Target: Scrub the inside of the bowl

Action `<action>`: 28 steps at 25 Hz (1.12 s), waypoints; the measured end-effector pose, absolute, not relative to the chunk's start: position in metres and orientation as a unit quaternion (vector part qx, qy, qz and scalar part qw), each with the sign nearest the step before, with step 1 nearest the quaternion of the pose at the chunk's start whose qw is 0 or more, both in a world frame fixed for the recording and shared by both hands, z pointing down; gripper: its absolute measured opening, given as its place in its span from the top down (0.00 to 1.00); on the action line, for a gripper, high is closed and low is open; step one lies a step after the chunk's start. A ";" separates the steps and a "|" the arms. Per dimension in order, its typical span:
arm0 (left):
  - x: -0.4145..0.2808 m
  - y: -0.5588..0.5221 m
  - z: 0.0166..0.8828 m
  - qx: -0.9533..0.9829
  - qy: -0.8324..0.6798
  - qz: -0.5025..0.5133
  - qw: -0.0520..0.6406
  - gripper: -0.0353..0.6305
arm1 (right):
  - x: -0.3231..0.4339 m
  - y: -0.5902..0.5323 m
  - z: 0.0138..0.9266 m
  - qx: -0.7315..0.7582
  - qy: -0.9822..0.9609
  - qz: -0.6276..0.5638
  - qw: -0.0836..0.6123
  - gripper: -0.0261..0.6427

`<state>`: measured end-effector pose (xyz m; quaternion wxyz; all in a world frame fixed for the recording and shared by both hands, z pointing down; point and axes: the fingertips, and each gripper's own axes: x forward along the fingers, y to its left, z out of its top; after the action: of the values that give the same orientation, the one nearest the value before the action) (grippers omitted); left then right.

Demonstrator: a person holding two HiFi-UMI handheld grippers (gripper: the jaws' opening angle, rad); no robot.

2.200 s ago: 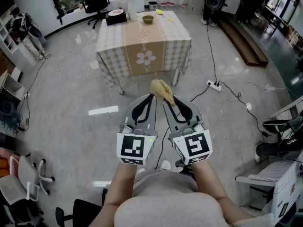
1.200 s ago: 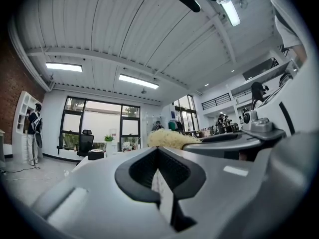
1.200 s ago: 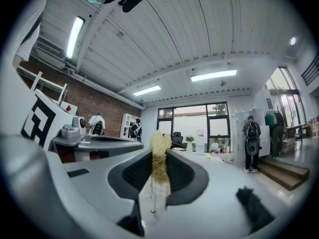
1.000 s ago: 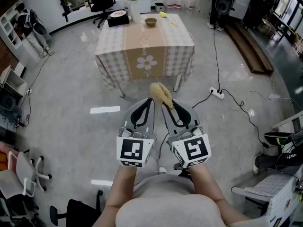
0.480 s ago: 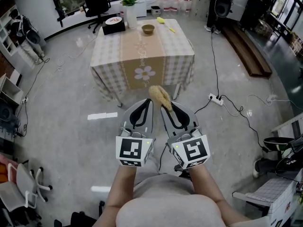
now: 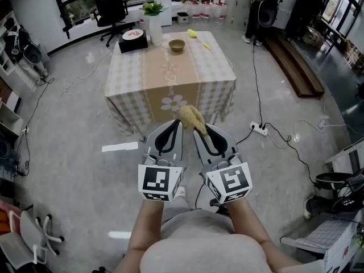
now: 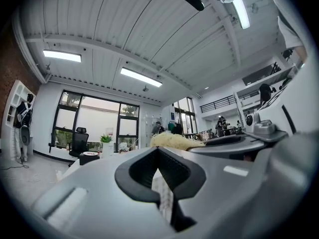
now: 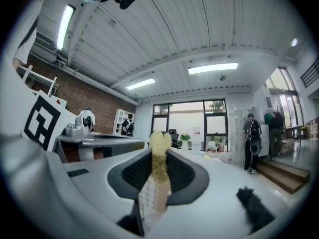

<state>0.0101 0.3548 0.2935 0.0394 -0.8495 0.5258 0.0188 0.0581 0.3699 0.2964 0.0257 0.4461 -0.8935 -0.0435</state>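
Room: open workshop, polished grey concrete floor (image 6: 74,124). Ceiling of white ribbed panels (image 8: 199,29) with strip lights, a brick wall (image 8: 79,106) on one side, tall windows (image 8: 192,116) at the far end.

Surface: square table under a checked cloth (image 6: 128,78), with a beige runner bearing a flower print (image 6: 169,78) down its middle.

- Small brown round bowl (image 6: 177,45): upright at the far end of the table, on the runner, well apart from both grippers.
- Near it at that end: a green plant in a white pot (image 6: 152,19), a black box with a plate on top (image 6: 133,39), a small yellow item (image 6: 193,33).
- Black office chair (image 6: 110,3) beyond the table.
- White power strip (image 6: 259,129) with cables on the floor to the right.
- Long wooden step (image 6: 296,56) by the right wall.

Tools: both are held side by side over the floor, short of the table's near edge.

- Left gripper (image 6: 178,123): jaws together, nothing between them.
- Right gripper (image 6: 198,132): jaws clamped on a pale yellow fibrous loofah scrubber (image 6: 192,118), which sticks out past the tips.
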 end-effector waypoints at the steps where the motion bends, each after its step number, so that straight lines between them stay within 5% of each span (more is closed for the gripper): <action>1: 0.008 0.347 0.294 -0.851 0.523 0.017 0.042 0.94 | 0.056 0.362 0.297 0.448 -0.893 -0.043 0.025 0.83; 28: -0.035 0.198 0.297 -0.854 0.518 0.026 0.031 0.94 | 0.015 0.212 0.307 0.460 -0.887 -0.030 0.036 0.83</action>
<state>-0.0354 0.1981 0.2967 0.0315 -0.8544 0.5181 0.0255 0.0155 0.2124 0.3066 0.0357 0.4597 -0.8868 -0.0305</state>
